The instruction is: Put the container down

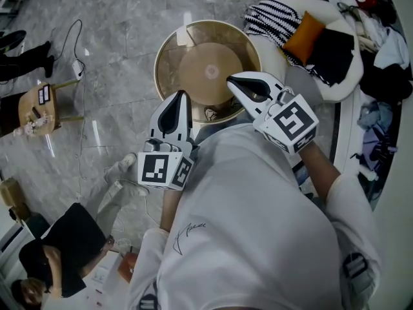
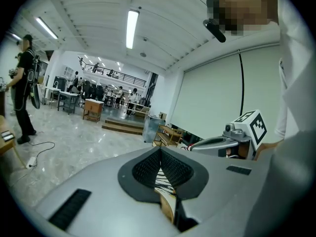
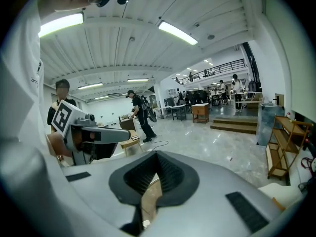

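Gold-rimmed and round, the container (image 1: 165, 51) lies below me, just ahead of my white shirt (image 1: 251, 212), against a glossy grey marble floor (image 1: 116, 63). It has a see-through amber wall and a flat brown disc inside. I cannot tell whether it rests on the floor. My left gripper (image 1: 182, 95), smooth grey plastic with a checkered marker cube (image 1: 164, 170), points at its near rim. Its ribbed black pads (image 2: 143, 169) are pressed together at the tips. A tan sliver shows through the slit beneath them. My right gripper (image 1: 231, 81) reaches over the rim from the other side, its ribbed pads (image 3: 170, 174) likewise squeezed together, with tan showing under them. Whether either claw nips the container I cannot make out. Beside the container, soft black-and-white striped fabric (image 1: 271, 18) and an orange cushion (image 1: 303, 36) lie on a white padded seat (image 1: 342, 86).
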{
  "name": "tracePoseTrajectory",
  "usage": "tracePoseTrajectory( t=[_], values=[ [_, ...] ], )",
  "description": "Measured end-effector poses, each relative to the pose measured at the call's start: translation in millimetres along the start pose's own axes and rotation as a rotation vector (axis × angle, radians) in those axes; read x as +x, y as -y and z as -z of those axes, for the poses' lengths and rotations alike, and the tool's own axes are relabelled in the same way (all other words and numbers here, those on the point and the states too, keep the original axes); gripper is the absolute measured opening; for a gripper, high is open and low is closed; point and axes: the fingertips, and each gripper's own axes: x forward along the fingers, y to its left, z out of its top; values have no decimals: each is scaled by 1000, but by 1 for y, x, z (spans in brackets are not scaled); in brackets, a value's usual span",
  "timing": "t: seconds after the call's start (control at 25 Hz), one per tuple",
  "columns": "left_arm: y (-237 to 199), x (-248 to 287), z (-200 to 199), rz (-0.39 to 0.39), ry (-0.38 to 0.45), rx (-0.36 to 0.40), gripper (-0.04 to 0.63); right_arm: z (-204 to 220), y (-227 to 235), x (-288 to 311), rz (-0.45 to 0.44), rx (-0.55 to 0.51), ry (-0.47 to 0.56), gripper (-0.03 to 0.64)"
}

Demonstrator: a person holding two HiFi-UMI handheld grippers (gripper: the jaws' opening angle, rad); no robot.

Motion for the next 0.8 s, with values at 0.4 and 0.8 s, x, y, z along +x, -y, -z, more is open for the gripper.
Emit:
tracePoseTrajectory(
  t=[0.4,0.8],
  values=[
    [-1,-8,-6,21,16,-4,18,-8,-9,-1,2,-22,-7,14],
    [-3,-13,-10,45,22,2,18,-14,-15,-1,3,-52,5,15]
  ],
)
